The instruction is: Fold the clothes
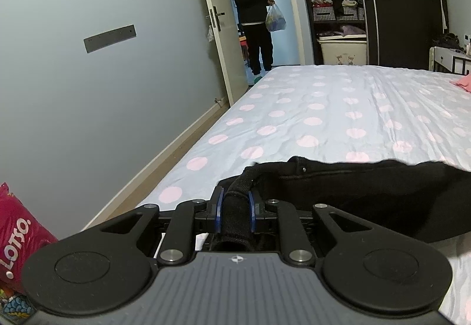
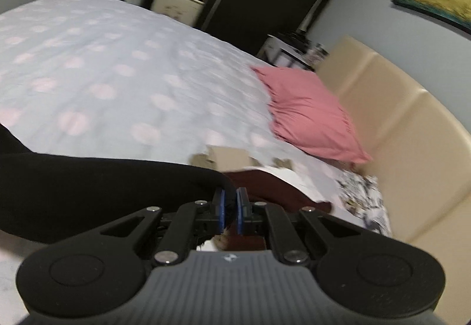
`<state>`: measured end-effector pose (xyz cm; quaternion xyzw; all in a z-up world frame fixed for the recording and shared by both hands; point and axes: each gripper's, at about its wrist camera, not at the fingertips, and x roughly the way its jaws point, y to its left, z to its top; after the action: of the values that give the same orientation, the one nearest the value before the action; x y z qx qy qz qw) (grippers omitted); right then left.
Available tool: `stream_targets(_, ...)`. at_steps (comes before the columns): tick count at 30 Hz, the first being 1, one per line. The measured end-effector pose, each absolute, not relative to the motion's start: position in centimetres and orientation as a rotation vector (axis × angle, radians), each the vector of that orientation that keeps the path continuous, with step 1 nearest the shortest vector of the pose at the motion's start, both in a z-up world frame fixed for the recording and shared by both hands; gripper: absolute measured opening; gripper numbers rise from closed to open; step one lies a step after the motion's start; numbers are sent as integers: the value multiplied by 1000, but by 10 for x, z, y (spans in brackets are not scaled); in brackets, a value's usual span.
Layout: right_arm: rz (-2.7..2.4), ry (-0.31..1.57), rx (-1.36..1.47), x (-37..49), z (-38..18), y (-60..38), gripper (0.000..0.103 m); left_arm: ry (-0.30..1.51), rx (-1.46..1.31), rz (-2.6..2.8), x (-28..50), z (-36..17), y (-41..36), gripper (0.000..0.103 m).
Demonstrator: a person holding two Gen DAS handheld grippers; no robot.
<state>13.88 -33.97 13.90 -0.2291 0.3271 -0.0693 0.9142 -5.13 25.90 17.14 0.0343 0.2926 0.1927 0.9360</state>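
A black garment [image 1: 368, 195] with a waistband and a small rivet hangs stretched over the near edge of the bed. My left gripper [image 1: 235, 207] is shut on a bunched black band at its left end. In the right wrist view the same black garment [image 2: 88, 189] runs in from the left, and my right gripper [image 2: 230, 207] is shut on its right end. More clothes lie beyond it: a dark brown piece [image 2: 270, 189], a white piece [image 2: 297, 180] and a black-and-white patterned piece [image 2: 362, 198].
The bed sheet [image 1: 323, 107] is pale blue with pink dots. A pink pillow [image 2: 309, 113] leans by the cream headboard [image 2: 397, 133]. A person [image 1: 254, 13] with a plastic bag stands in the doorway. An open wardrobe [image 1: 338, 7] faces the bed's far end. A red bag [image 1: 17, 236] sits at lower left.
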Motion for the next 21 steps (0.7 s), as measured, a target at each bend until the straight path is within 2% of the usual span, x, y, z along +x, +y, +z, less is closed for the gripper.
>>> stream_targets(10, -66, 928, -593, 106, 41, -360, 9, 699, -20, 537, -75, 135, 322, 15)
stream_targets(21, 71, 1158, -724, 68, -17, -379, 9, 827, -11, 557, -90, 100, 338, 16)
